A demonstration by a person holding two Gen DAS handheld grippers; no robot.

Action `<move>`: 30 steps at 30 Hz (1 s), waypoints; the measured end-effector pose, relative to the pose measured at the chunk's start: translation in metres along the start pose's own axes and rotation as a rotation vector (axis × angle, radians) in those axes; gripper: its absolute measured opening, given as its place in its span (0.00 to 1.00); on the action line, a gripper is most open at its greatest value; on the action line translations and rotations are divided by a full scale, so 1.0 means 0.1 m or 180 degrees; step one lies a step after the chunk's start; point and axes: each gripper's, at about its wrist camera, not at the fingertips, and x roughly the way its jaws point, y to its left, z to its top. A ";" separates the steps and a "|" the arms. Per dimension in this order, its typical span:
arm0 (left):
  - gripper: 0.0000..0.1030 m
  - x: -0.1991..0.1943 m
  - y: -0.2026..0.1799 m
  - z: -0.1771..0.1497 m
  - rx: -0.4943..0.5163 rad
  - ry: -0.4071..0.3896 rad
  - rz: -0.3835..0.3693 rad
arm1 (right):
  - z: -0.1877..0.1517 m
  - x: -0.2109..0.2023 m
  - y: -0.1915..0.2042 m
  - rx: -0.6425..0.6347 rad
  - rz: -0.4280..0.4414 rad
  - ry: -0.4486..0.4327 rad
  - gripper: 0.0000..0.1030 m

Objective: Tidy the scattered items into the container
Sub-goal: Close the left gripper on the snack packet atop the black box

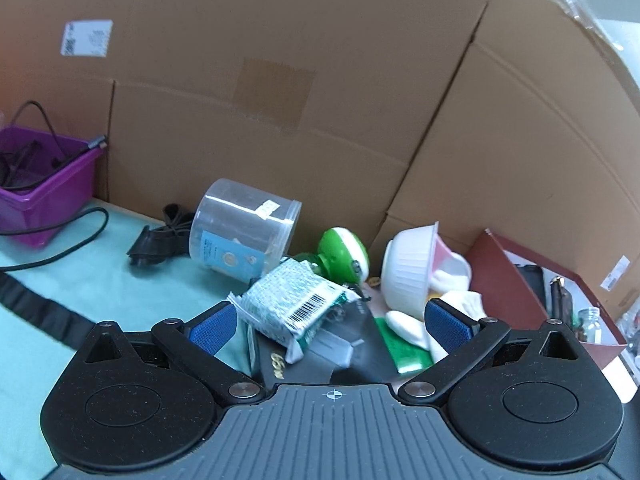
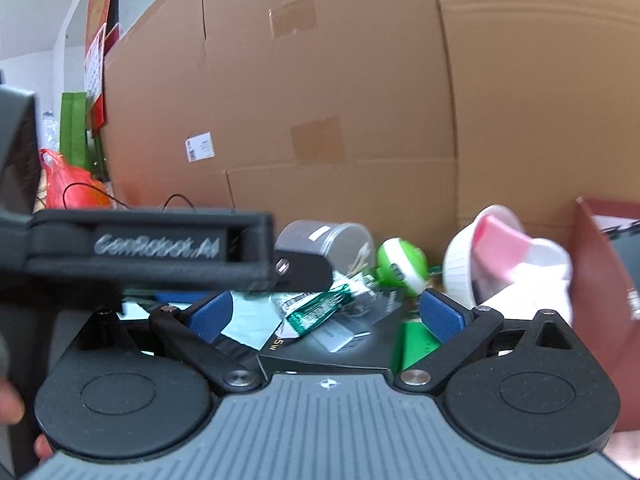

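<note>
A pile of scattered items lies against the cardboard wall. A green-and-white snack packet rests on a black box, between the open fingers of my left gripper. Behind it are a tipped clear plastic jar, a green-and-white round gadget, a tipped white ribbed bowl, white socks and a green card. The dark red box stands open at the right. My right gripper is open above the same packet and black box; the left gripper's body crosses its view.
A purple bin with cables sits at the far left on the teal mat. A black cable coil lies beside the jar. Tall cardboard boxes wall off the back. A small glass jar stands inside the red box.
</note>
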 end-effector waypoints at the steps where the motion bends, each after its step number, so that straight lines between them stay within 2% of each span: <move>1: 0.99 0.05 0.03 0.02 0.0001 0.0040 -0.0008 | -0.01 0.05 0.01 -0.0028 0.0014 0.0035 0.97; 6: 0.93 0.23 0.11 0.06 0.0145 0.0186 -0.0073 | -0.04 0.26 0.06 -0.0224 0.0016 0.0181 0.89; 12: 0.88 0.38 0.21 0.09 0.0279 0.0314 -0.0112 | -0.02 0.45 0.07 -0.0289 0.0063 0.0232 0.87; 14: 0.84 0.42 0.25 0.09 0.0334 0.0373 -0.0101 | -0.01 0.48 0.07 -0.0349 0.0058 0.0247 0.81; 19: 0.75 0.52 0.32 0.12 0.0440 0.0466 -0.0125 | -0.02 0.61 0.01 -0.0370 0.0043 0.0363 0.76; 24: 0.72 0.55 0.26 0.13 0.0587 0.0528 -0.0144 | -0.03 0.62 -0.02 -0.0408 0.0083 0.0390 0.75; 25: 0.70 0.54 0.22 0.12 0.0663 0.0526 -0.0137 | -0.04 0.62 -0.02 -0.0430 0.0079 0.0393 0.69; 26: 0.70 0.52 0.18 0.10 0.0744 0.0524 -0.0122 | -0.04 0.62 -0.02 -0.0449 0.0097 0.0404 0.58; 27: 0.65 0.50 0.14 0.09 0.0810 0.0526 -0.0109 | -0.04 0.60 -0.03 -0.0449 0.0128 0.0421 0.55; 30: 0.64 0.45 0.08 0.07 0.0807 0.0559 -0.0099 | -0.04 0.57 -0.04 -0.0431 0.0125 0.0433 0.55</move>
